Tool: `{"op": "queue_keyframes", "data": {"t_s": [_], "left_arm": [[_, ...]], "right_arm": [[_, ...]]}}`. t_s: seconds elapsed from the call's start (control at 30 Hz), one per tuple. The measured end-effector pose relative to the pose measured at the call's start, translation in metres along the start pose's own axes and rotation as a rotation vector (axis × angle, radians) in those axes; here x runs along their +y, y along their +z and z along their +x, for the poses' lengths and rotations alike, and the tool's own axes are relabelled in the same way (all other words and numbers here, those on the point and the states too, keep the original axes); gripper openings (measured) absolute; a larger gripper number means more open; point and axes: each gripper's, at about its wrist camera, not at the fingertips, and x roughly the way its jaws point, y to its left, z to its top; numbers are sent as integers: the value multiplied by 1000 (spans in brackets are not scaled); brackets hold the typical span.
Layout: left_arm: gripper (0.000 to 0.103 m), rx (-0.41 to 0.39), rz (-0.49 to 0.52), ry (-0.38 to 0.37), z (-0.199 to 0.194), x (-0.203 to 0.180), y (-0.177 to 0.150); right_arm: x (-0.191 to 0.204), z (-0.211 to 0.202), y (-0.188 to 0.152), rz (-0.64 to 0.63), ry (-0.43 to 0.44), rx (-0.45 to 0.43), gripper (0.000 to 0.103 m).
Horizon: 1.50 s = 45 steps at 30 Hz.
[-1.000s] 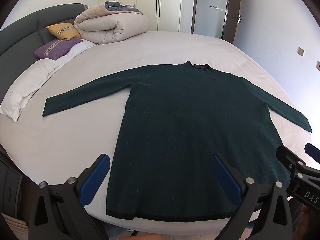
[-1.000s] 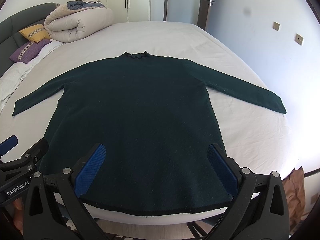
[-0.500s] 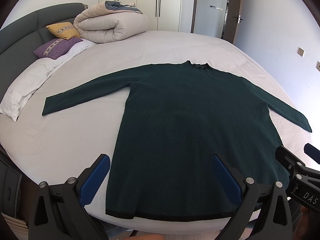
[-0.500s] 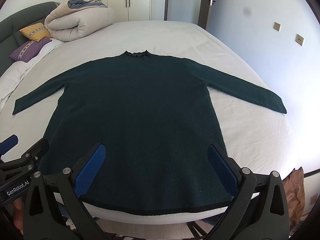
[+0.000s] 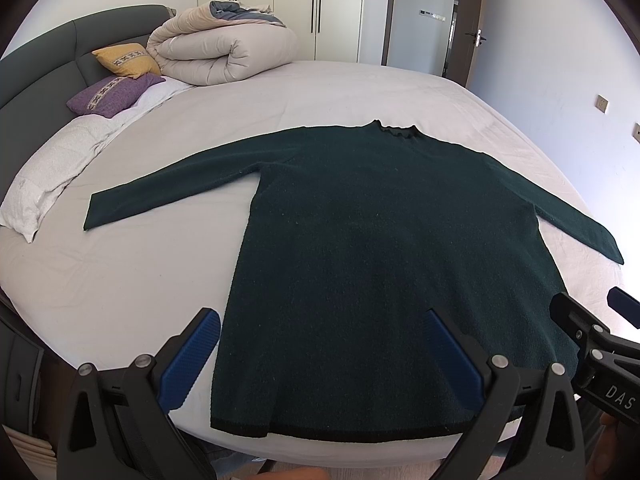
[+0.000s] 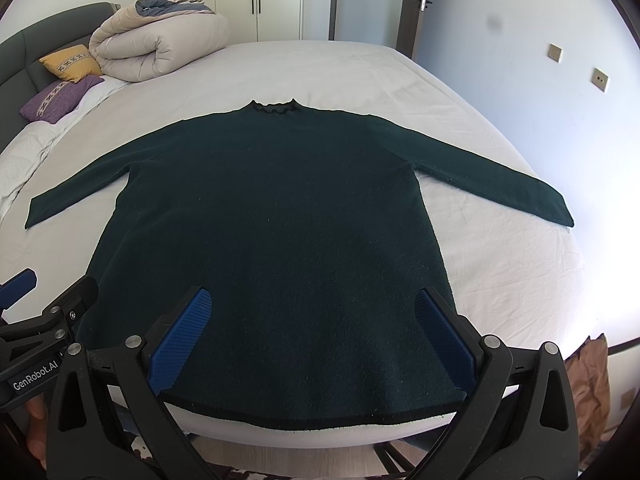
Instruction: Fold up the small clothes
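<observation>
A dark green long-sleeved sweater (image 5: pixel 380 248) (image 6: pixel 272 232) lies flat on the white bed (image 5: pixel 120 280) (image 6: pixel 500 272), sleeves spread out, collar far, black-trimmed hem at the near edge. My left gripper (image 5: pixel 324 344) hovers open above the hem's left half, its blue pads wide apart and holding nothing. My right gripper (image 6: pixel 316 324) hovers open above the hem's middle and right half, also holding nothing. Each gripper shows at the edge of the other's view: the right gripper (image 5: pixel 592 328) and the left gripper (image 6: pixel 44 300).
A rolled beige duvet (image 5: pixel 224 52) (image 6: pixel 160 44) sits at the bed's far left, with a yellow cushion (image 5: pixel 124 58), a purple cushion (image 5: pixel 112 94) and a white pillow (image 5: pixel 44 184) along the grey headboard (image 5: pixel 44 60). Wardrobe doors and a doorway stand behind.
</observation>
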Motion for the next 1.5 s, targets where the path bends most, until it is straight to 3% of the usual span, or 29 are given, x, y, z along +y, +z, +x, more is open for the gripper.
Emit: {"op": "queue_keyframes", "data": {"t_s": [0.97, 1.1, 1.3, 1.37, 1.47, 1.5], "left_arm": [[103, 16, -10, 6, 9, 1, -7], [103, 40, -13, -7, 20, 2, -6], [103, 81, -36, -60, 40, 0, 3], [103, 64, -51, -88, 43, -1, 9], [103, -29, -87, -136, 44, -6, 18], [103, -3, -76, -144, 50, -11, 22]], "right_arm": [[3, 10, -1, -12, 2, 18, 103], [-9, 15, 0, 21, 47, 10, 103], [-90, 27, 17, 193, 109, -89, 103], [-136, 36, 24, 291, 105, -124, 103], [-219, 56, 33, 474, 128, -159, 103], [-249, 64, 35, 544, 132, -172, 103]]}}
